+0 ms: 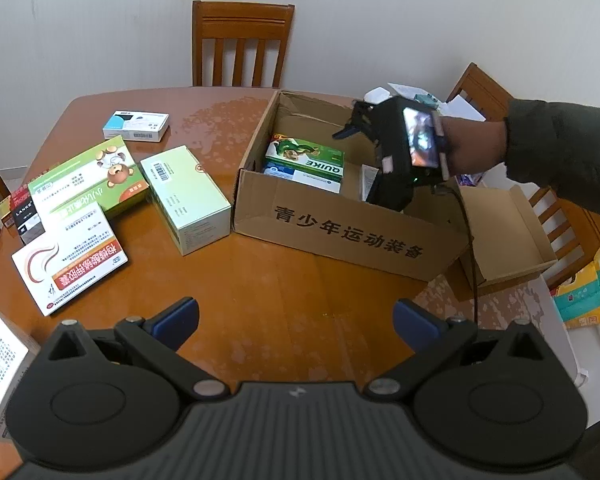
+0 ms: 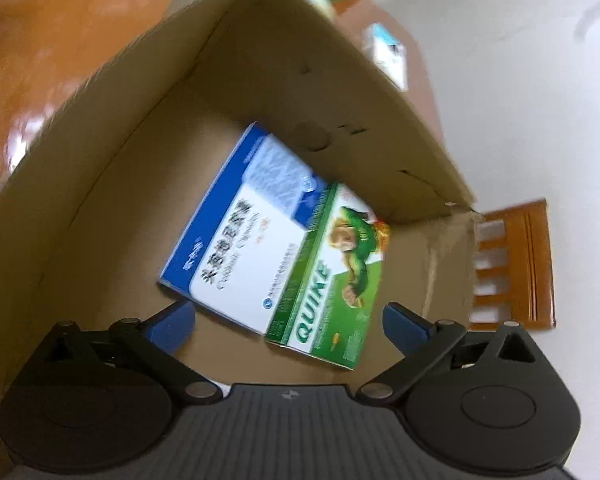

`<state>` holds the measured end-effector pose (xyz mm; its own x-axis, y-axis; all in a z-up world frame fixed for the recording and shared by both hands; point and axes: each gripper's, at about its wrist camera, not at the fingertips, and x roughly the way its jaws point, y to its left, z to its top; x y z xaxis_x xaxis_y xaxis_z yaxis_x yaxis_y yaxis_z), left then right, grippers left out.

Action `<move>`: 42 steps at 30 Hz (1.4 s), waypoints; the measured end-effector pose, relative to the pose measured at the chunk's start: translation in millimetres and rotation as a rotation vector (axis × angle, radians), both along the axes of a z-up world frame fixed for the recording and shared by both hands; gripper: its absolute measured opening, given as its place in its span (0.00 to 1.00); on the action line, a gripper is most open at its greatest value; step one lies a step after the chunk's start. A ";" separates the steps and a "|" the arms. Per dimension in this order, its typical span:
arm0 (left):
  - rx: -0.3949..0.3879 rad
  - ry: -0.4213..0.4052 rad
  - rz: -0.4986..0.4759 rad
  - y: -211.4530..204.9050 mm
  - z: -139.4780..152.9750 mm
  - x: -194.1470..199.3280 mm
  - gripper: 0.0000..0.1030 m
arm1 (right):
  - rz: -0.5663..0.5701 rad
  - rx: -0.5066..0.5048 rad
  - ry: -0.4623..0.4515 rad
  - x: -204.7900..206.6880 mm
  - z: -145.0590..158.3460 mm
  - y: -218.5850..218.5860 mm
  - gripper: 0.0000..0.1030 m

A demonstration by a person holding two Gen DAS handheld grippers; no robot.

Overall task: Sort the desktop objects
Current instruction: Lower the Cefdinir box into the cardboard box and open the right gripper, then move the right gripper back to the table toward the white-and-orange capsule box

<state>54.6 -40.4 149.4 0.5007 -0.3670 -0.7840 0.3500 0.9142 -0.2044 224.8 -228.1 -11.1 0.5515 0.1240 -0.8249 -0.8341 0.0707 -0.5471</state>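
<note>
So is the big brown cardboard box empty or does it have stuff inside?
Not empty. The big brown cardboard box holds a green QUIKE carton lying partly on a blue-and-white carton.

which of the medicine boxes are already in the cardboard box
Two: the green QUIKE box lying on the blue and white box inside the cardboard box. The others, like the pale green box, lie on the table.
</note>
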 end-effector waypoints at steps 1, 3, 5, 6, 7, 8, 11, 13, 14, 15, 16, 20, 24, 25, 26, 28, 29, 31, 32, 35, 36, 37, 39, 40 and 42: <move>0.000 0.000 0.002 0.0 -0.1 -0.2 1.00 | 0.000 0.001 0.007 2.2 -3.4 3.0 0.99; 0.001 0.004 0.007 0.3 -0.3 -1.0 1.00 | -0.027 0.023 0.023 9.7 -4.8 4.6 0.99; 0.003 0.007 0.012 0.5 -0.6 -1.6 1.00 | -0.059 0.031 0.020 18.2 -6.1 5.6 0.99; 0.004 0.007 0.013 0.8 -0.4 -1.9 1.00 | -0.075 0.035 0.018 22.5 -6.8 6.0 0.99; 0.004 0.007 0.015 1.2 -0.3 -2.0 1.00 | -0.091 0.039 0.016 26.8 -7.4 6.4 0.99; 0.003 0.007 0.017 1.5 0.0 -2.2 1.00 | -0.105 0.046 0.011 29.1 -6.8 5.7 0.99; 0.001 0.007 0.020 2.3 0.9 -2.9 1.00 | -0.158 0.059 0.010 33.3 -1.3 1.7 0.99; -0.002 0.005 0.016 2.7 1.8 -3.6 1.00 | -0.171 0.053 -0.017 31.7 6.3 -1.2 0.99; -0.005 0.003 0.013 3.1 2.3 -3.8 1.00 | -0.184 0.052 -0.024 31.3 11.8 -1.5 0.99; -0.006 0.000 0.010 3.8 3.0 -4.3 1.00 | -0.200 0.066 -0.030 30.3 20.0 -2.3 0.99; -0.007 -0.002 0.007 4.8 3.7 -5.2 1.00 | -0.232 0.098 -0.023 28.5 30.3 -3.6 0.99; 0.009 -0.012 0.005 14.4 5.3 -12.3 1.00 | -0.392 0.293 0.022 25.0 82.1 -2.9 0.99; 0.038 -0.017 0.019 32.3 4.1 -21.4 1.00 | -0.601 0.611 0.158 0.3 144.2 11.8 1.00; 0.038 -0.013 0.027 38.7 3.5 -23.6 1.00 | -0.640 0.684 0.204 -7.4 150.4 19.7 1.00; 0.036 -0.011 0.038 46.1 3.3 -26.0 1.00 | -0.671 0.734 0.235 -16.9 153.3 28.4 1.00; 0.033 -0.010 0.061 61.3 3.8 -31.0 1.00 | -0.693 0.778 0.295 -41.4 154.6 56.3 1.00; 0.036 -0.009 0.071 69.0 4.1 -33.5 1.00 | -0.665 0.784 0.320 -52.7 153.8 72.8 1.00; 0.038 -0.011 0.090 84.2 4.9 -38.1 1.00 | -0.529 0.747 0.275 -72.6 149.0 112.2 1.00; 0.037 -0.013 0.101 92.4 5.4 -40.7 1.00 | -0.433 0.710 0.219 -81.9 145.1 134.7 1.00; 0.040 -0.019 0.137 114.5 6.6 -47.7 1.00 | -0.009 0.464 -0.116 -121.3 106.5 191.7 1.00; 0.039 -0.019 0.152 122.0 6.5 -50.4 1.00 | 0.140 0.375 -0.213 -133.9 89.8 210.1 1.00; 0.037 -0.018 0.167 129.4 6.3 -53.2 1.00 | 0.258 0.301 -0.226 -140.7 73.2 221.9 1.00; 0.032 -0.018 0.195 142.6 5.8 -59.6 1.00 | 0.436 0.189 -0.225 -148.9 43.8 241.3 1.00; 0.031 -0.018 0.209 149.0 5.5 -62.8 1.00 | 0.466 0.161 -0.213 -147.9 34.0 249.3 1.00; 0.026 -0.017 0.234 160.3 4.7 -68.7 1.00 | 0.484 0.122 -0.213 -140.4 20.3 263.6 1.00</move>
<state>-14.2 119.9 154.0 0.5826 -0.2191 -0.7826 0.1315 0.9757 -0.1753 84.5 35.6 9.2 0.5610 0.4929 -0.6650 -0.6587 -0.2208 -0.7193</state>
